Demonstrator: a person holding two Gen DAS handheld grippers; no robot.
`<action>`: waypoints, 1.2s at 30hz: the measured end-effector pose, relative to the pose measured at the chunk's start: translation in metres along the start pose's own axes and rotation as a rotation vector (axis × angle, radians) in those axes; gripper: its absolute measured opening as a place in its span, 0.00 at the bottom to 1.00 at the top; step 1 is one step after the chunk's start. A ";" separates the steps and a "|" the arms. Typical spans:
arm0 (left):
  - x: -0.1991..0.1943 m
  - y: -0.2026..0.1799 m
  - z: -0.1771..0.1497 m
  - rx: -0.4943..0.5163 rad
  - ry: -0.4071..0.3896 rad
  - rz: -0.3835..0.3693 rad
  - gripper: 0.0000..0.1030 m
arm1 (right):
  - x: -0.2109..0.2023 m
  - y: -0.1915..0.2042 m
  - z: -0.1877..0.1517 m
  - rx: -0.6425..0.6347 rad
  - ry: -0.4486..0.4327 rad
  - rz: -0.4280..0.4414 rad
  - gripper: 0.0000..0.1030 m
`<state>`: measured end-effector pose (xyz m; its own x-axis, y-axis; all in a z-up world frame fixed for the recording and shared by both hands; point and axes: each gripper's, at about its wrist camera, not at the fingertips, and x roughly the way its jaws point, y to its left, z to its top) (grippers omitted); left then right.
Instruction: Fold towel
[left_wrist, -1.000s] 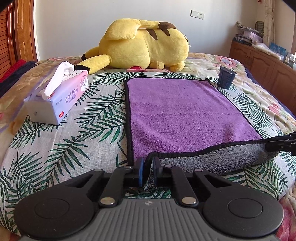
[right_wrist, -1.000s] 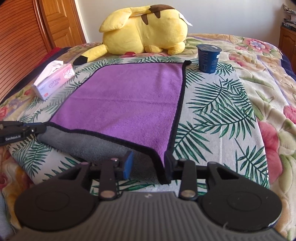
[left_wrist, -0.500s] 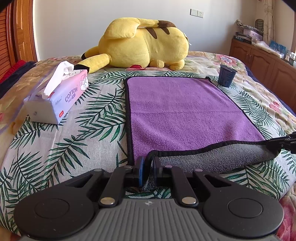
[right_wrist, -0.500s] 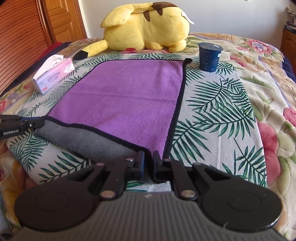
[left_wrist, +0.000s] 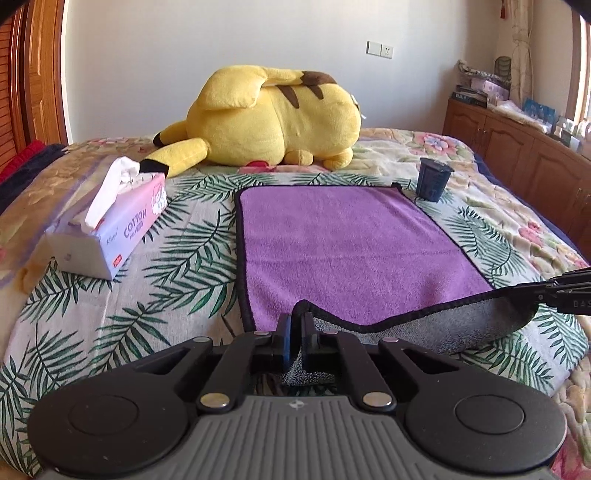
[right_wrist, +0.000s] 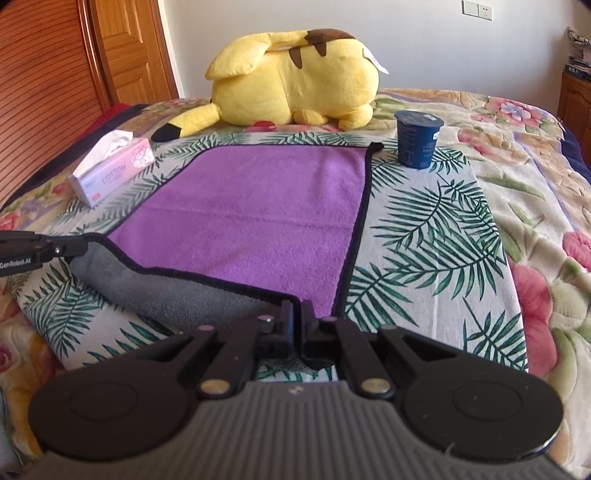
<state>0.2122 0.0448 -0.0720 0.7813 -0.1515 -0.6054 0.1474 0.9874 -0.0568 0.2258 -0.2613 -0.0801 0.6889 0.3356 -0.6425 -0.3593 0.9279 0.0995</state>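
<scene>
A purple towel (left_wrist: 347, 236) with black trim and a grey underside lies on the leaf-print bedspread; it also shows in the right wrist view (right_wrist: 258, 221). My left gripper (left_wrist: 296, 325) is shut on the towel's near left corner and holds it raised. My right gripper (right_wrist: 296, 314) is shut on the near right corner, also raised. The near edge hangs between them with the grey underside (left_wrist: 461, 328) showing. Each gripper shows at the edge of the other's view, the right one (left_wrist: 569, 291) and the left one (right_wrist: 37, 251).
A yellow plush toy (left_wrist: 269, 118) lies just beyond the towel's far edge. A dark blue cup (right_wrist: 417, 138) stands by the far right corner. A pink tissue box (left_wrist: 110, 229) sits to the left. Wooden cabinets (left_wrist: 524, 155) line the right wall.
My right gripper has closed on the near right corner of the towel. Both grippers have lifted the near edge higher off the bed.
</scene>
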 end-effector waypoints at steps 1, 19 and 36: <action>-0.001 0.000 0.001 -0.001 -0.005 0.000 0.00 | -0.001 0.000 0.000 0.002 -0.009 0.002 0.04; 0.002 -0.001 0.026 0.008 -0.078 -0.016 0.00 | 0.002 -0.005 0.024 -0.023 -0.105 0.021 0.04; 0.005 0.003 0.065 0.016 -0.124 -0.029 0.00 | 0.000 -0.001 0.070 -0.132 -0.162 0.017 0.04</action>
<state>0.2560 0.0444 -0.0241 0.8453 -0.1854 -0.5010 0.1799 0.9819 -0.0598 0.2704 -0.2512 -0.0270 0.7708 0.3823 -0.5097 -0.4434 0.8963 0.0018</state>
